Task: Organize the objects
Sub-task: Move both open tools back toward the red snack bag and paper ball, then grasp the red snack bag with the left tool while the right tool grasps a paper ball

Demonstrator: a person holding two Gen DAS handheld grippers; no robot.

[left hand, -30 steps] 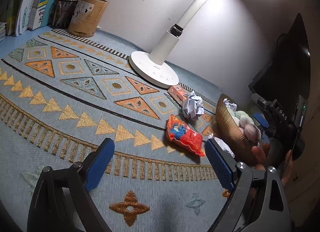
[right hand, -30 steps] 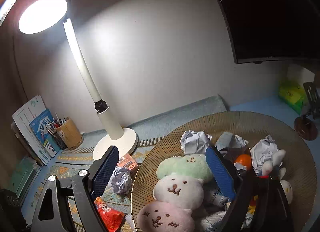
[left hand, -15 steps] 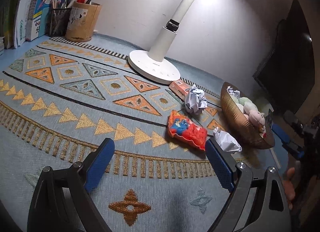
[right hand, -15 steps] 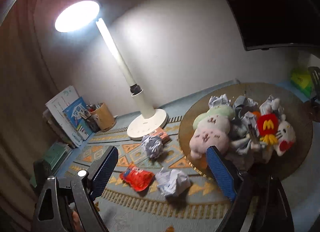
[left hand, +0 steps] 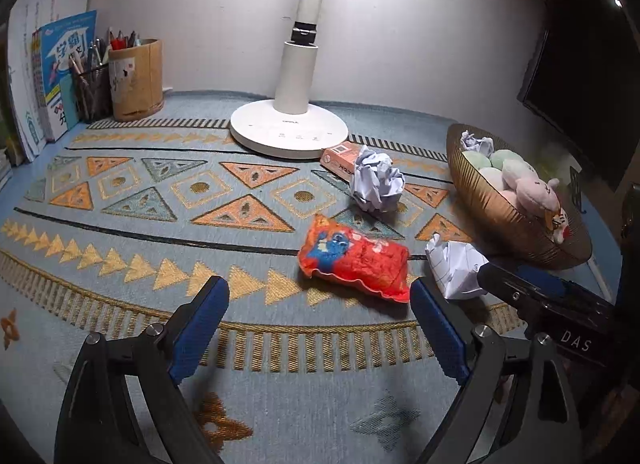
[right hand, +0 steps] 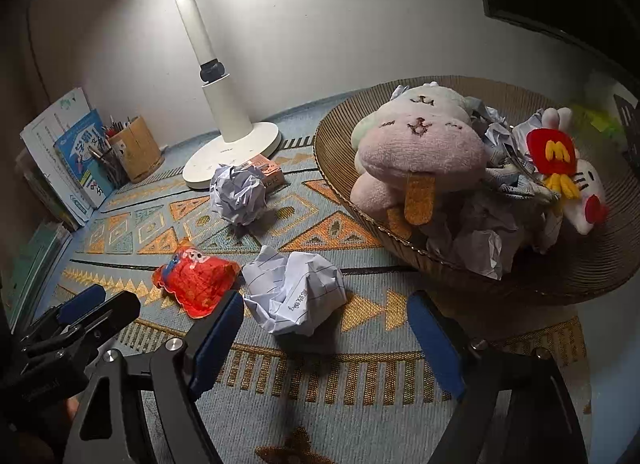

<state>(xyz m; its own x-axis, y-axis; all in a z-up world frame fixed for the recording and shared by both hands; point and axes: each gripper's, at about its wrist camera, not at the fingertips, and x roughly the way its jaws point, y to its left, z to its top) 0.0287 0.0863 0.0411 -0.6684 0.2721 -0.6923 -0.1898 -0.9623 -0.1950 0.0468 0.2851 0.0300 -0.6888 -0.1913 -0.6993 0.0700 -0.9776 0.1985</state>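
A red snack packet (left hand: 354, 257) lies on the patterned mat, just ahead of my open, empty left gripper (left hand: 318, 324). A lined paper ball (right hand: 294, 292) lies right in front of my open, empty right gripper (right hand: 326, 334); it also shows in the left wrist view (left hand: 454, 270). A second paper ball (left hand: 376, 183) and a small orange box (left hand: 340, 157) lie by the lamp base. A brown woven basket (right hand: 332, 151) at the right holds plush toys (right hand: 416, 143) and several crumpled papers.
A white desk lamp (left hand: 289, 131) stands at the back centre. A pen cup (left hand: 136, 79) and books (left hand: 52, 63) stand at the back left. A dark monitor (left hand: 580, 63) is at the right. The right gripper (left hand: 552, 304) shows in the left view.
Both grippers have pulled back and dropped low toward the mat. The right gripper has left the basket and now faces the lined paper ball. The left faces the red packet.
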